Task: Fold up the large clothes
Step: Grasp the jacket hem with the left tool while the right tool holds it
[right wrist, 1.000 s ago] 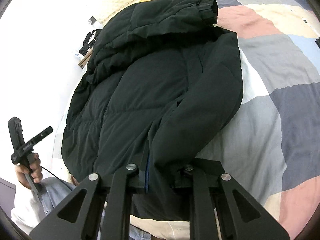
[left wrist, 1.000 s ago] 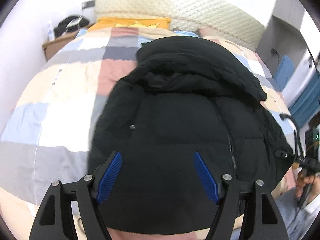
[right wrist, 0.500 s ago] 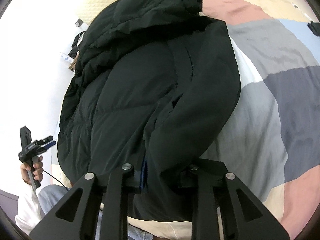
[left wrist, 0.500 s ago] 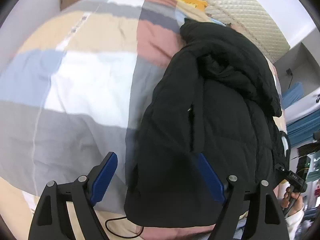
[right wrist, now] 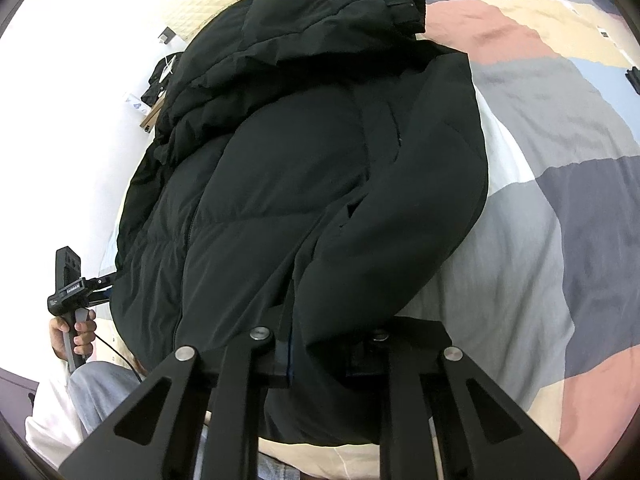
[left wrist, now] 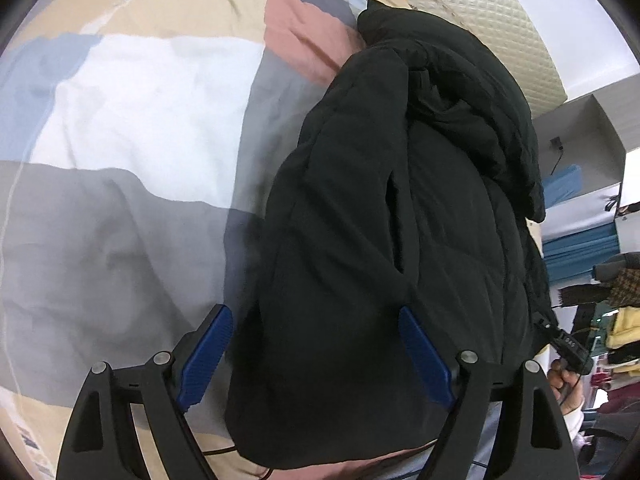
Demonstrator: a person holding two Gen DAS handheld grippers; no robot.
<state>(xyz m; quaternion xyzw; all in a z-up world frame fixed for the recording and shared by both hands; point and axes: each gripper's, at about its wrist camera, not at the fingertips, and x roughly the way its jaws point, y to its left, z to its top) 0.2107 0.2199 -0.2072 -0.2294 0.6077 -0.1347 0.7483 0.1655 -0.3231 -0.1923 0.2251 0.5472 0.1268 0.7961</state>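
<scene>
Left wrist view looks down on a black puffer jacket (left wrist: 380, 240) lying on a bed (left wrist: 120, 140) covered in a patchwork of grey, white, blue, pink and beige blocks. The left gripper (left wrist: 316, 356) hangs over the jacket's near hem with its jaws wide, having just been opening; the fabric's edge lies between its 2 blue pads (left wrist: 206, 350), which do not press on it. In the right wrist view, the right gripper (right wrist: 320, 354) has its jaws narrow and clamped on a fold of the jacket's hem. The person's hand (right wrist: 74, 330) grips the left tool's handle beside the bed. A quilted cream headboard (left wrist: 480, 20) stands behind the jacket's hood.
</scene>
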